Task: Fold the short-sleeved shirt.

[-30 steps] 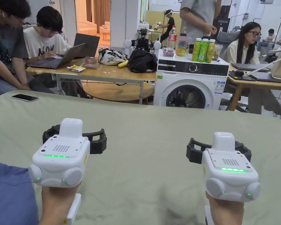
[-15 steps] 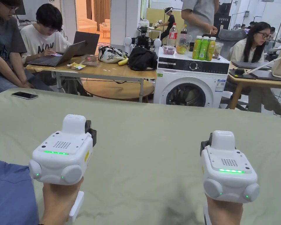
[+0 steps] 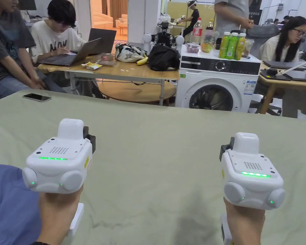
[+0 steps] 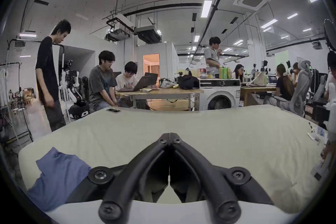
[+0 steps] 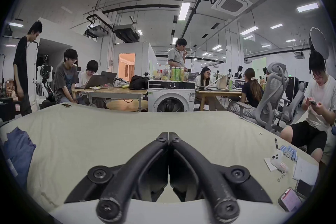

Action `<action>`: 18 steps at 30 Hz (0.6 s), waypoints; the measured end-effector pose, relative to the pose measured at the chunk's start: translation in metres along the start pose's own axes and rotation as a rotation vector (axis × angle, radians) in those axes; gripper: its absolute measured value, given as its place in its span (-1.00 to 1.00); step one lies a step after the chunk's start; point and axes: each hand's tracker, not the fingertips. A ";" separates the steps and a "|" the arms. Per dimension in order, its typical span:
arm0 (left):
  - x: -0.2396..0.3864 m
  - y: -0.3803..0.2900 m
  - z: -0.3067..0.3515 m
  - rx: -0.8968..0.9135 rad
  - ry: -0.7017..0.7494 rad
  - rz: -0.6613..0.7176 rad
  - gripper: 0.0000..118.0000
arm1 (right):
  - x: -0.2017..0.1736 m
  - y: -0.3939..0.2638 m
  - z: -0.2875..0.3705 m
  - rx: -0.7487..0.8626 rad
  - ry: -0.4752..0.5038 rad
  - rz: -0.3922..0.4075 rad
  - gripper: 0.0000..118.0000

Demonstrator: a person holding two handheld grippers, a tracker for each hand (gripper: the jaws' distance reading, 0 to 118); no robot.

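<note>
Both grippers closed and empty, shirt not yet taken.
Left gripper (image 4: pixel 169 137) and right gripper (image 5: pixel 168 135) hover over the surface (image 3: pixel 168 134); blue shirt (image 4: pixel 60 169) lies left. Open first, pinch hem edges.

Bright even light from ceiling strip lights (image 5: pixel 184 13), soft shadows, sharp head view, gripper views fisheye-curved with dark corners.
</note>
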 end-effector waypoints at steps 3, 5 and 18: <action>-0.030 0.002 0.008 -0.023 0.068 -0.001 -1.00 | -0.030 0.005 -0.001 -0.002 0.065 0.007 -1.00; -0.052 0.003 0.015 -0.051 0.110 0.007 -1.00 | -0.055 0.006 -0.001 -0.003 0.106 0.014 -1.00; -0.203 -0.017 0.055 -0.567 0.163 0.135 -1.00 | -0.182 -0.013 0.018 -0.068 0.359 0.073 -1.00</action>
